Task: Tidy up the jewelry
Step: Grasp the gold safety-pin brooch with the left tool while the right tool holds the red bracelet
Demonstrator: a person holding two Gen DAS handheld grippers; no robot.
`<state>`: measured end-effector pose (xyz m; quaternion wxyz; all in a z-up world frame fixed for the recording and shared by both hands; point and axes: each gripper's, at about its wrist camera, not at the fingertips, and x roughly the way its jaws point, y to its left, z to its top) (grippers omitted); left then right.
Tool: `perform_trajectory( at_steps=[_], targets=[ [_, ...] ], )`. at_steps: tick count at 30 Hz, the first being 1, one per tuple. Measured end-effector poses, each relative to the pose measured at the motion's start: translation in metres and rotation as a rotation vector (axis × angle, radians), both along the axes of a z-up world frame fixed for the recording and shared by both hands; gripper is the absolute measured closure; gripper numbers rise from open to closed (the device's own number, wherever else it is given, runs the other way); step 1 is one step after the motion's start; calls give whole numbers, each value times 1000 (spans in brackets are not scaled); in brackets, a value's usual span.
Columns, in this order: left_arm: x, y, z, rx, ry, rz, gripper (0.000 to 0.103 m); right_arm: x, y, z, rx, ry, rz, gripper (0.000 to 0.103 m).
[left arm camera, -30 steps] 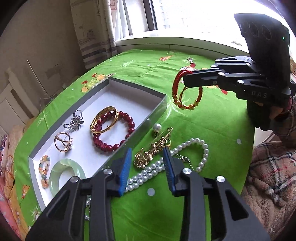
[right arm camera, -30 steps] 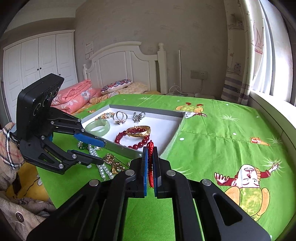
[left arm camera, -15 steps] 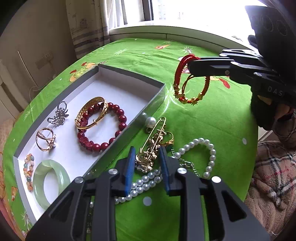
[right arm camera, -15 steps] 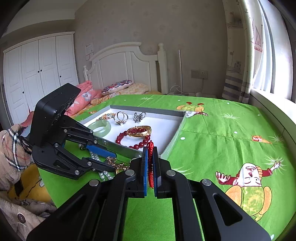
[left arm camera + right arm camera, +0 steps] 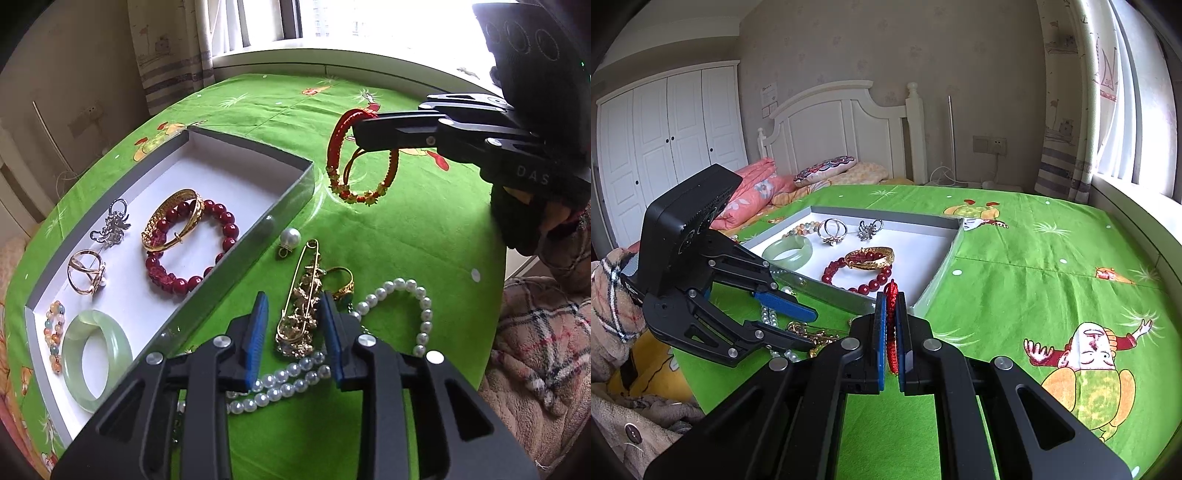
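Observation:
A grey tray with a white floor (image 5: 221,173) lies on the green cloth and holds a red bead bracelet (image 5: 192,254), a gold bangle (image 5: 173,218), rings, a bead string and a jade bangle (image 5: 96,354). My right gripper (image 5: 891,306) is shut on a red cord bracelet (image 5: 360,173) and holds it in the air just right of the tray's near corner. My left gripper (image 5: 295,314) is open, with its fingers on either side of a gold pin brooch (image 5: 303,302) on the cloth. A pearl necklace (image 5: 402,314) lies beside the brooch.
A loose pearl pendant (image 5: 289,238) and a gold ring (image 5: 341,282) lie by the brooch. The table's edge and a plaid blanket (image 5: 535,350) are at the right. A bed (image 5: 820,177) stands beyond the table, and a window sill (image 5: 332,62) runs along one side.
My left gripper has moved forward and down so its fingers now flank the gold brooch. My right gripper still holds the red cord bracelet aloft, nearer the tray corner.

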<state>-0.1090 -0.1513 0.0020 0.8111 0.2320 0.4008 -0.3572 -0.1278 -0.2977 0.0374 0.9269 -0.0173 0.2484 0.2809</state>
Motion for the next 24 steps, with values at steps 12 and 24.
perform_trajectory(
  at_steps=[12, 24],
  targets=[
    [-16, 12, 5, -80, -38, 61, 83, -2, 0, 1, -7, -18, -3, 97],
    [-36, 20, 17, -114, -143, 236, 83, 0, 4, -1, -31, -5, -16, 97]
  ],
)
